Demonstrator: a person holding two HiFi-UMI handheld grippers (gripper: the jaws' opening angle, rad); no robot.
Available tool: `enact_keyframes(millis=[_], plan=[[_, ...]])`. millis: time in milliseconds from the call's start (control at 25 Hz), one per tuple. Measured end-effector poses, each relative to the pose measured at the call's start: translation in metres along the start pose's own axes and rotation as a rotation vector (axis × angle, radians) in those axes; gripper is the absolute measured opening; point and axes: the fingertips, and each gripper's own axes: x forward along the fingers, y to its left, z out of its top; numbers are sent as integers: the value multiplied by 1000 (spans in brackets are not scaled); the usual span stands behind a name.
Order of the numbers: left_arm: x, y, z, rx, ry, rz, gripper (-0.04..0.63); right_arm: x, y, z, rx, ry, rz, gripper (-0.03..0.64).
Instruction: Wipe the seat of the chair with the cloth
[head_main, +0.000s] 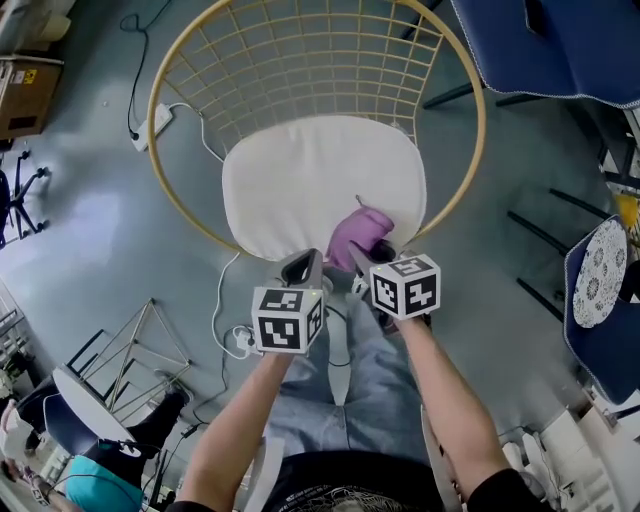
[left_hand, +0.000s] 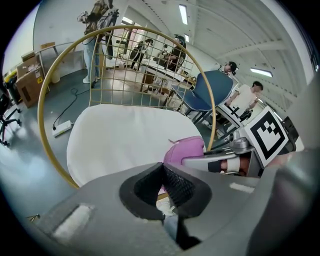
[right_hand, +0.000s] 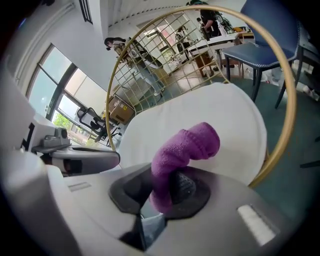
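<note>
Right gripper (right_hand: 162, 189) is clamped on the purple cloth (right_hand: 186, 146), which is held over the near right edge of the white seat (head_main: 300, 175). Left gripper (left_hand: 162, 176) sits just beside it, jaws together on nothing. I judge the wipe hasn't started yet: next I'd press the cloth flat onto the cushion, then sweep across.

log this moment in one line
right gripper: shut on cloth | left gripper: shut, empty | cloth: over seat near edge, contact unclear

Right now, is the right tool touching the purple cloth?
Touching. In the right gripper view, the right tool has its jaws clamped on the purple cloth.
</note>
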Motion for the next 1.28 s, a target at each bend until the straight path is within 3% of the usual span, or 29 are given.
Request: enact_keyframes(millis=[280,520,680,1280], plan=[[6,-29,6,21,-7,-9,-3,-33,-38,3,21,-23,-50,61],[-10,-57,16,37,-66,-20,-3,-69,-54,6,-17,-39,-110,61],[-1,-69,31,32,-57,-12,-3,-79,-77,21,19,-33,-115,61],[-84,-113,96,9,-224,6,-3,-160,32,90,-139,-168,0,61]])
